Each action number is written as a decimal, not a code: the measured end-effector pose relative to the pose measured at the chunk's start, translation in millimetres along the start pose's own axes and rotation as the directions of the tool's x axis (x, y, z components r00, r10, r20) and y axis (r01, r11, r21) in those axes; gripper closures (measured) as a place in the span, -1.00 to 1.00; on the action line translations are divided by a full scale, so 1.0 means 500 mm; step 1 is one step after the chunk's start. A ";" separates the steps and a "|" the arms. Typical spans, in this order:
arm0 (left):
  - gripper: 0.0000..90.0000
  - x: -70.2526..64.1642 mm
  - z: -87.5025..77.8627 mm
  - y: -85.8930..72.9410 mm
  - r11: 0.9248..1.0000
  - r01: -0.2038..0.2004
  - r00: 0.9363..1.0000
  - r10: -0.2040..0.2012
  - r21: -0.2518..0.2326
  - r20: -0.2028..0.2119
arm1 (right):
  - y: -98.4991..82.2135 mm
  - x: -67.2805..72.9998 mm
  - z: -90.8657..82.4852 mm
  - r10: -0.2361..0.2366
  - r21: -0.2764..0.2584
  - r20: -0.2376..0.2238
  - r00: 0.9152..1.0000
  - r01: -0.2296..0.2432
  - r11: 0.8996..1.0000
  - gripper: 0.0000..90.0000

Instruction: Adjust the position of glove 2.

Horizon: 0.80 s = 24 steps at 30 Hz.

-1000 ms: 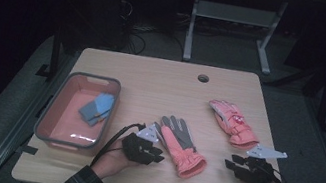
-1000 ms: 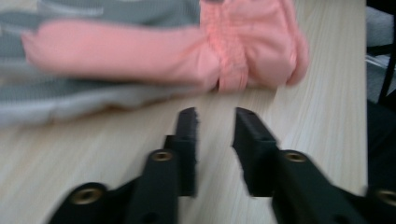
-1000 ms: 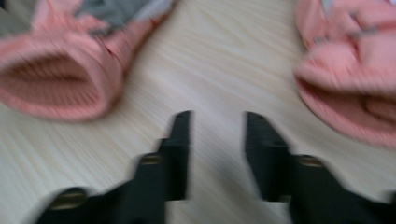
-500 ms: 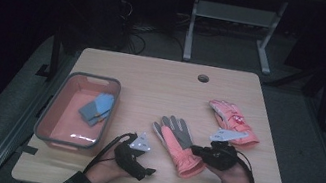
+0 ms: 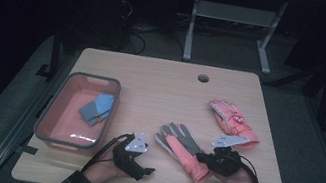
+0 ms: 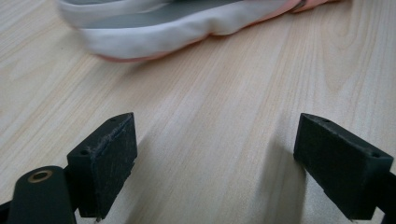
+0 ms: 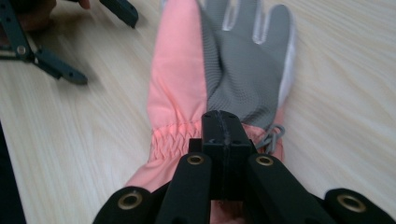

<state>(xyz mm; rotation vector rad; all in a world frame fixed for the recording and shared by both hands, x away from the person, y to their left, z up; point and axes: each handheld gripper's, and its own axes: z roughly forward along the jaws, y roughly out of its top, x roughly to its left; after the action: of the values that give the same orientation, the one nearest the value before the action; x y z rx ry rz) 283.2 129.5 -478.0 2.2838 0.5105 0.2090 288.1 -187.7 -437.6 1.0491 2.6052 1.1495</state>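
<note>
While the person's two forearms reach in from the near edge of the wooden table (image 5: 163, 79), the work centres on one glove, taken here as the landmark: a pink glove with a grey palm (image 5: 184, 150), lying palm up and flat on the table near its front edge, fingers pointing away from the person and toward the tray side.

Right gripper (image 5: 218, 160): held low over the cuff end of the grey-palmed glove. In the right gripper view its two black jaws meet tip to tip, pads pressed flat together, directly above the gathered pink wrist band of the glove (image 7: 219, 88). Whether any fabric is pinched between the pads cannot be told; the tips appear to sit on or just over the cuff.

Left gripper (image 5: 138, 161): on the tray side of the grey-palmed glove, close to it but apart, nearer the front edge. Its jaws have just been opening and now stand wide, with only bare wood between them in the left gripper view; the glove's white-edged fingers (image 6: 177, 23) lie beyond the jaw tips, untouched.

Second pink glove (image 5: 232, 123): behind the grey-palmed glove and to its far side from the tray, lying back up, not touching it.

Grey-rimmed pink tray (image 5: 52, 115): well apart from the grey-palmed glove, beyond the left gripper, holding a folded blue-grey cloth item (image 5: 96, 109).
</note>
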 end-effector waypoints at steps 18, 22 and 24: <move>-0.72 0.000 -0.002 -0.002 1.000 0.007 1.000 -0.007 -0.001 -0.002 | -0.028 -0.019 -0.064 0.007 -0.047 -0.004 1.000 -0.007 0.999 0.78; -0.72 0.000 -0.002 -0.001 1.000 0.008 1.000 -0.008 0.000 -0.003 | -0.007 -0.044 -0.073 0.025 -0.069 0.025 0.999 -0.023 0.997 0.62; -0.72 0.001 -0.002 -0.001 1.000 0.003 1.000 -0.003 0.003 -0.003 | 0.006 -0.060 -0.071 0.021 -0.052 0.054 0.998 -0.018 0.998 0.55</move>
<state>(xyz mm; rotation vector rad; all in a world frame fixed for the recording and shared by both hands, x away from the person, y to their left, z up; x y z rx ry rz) 282.9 130.7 -477.6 2.2857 0.5166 0.2099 300.0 -226.8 -415.4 1.0827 2.5156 1.1684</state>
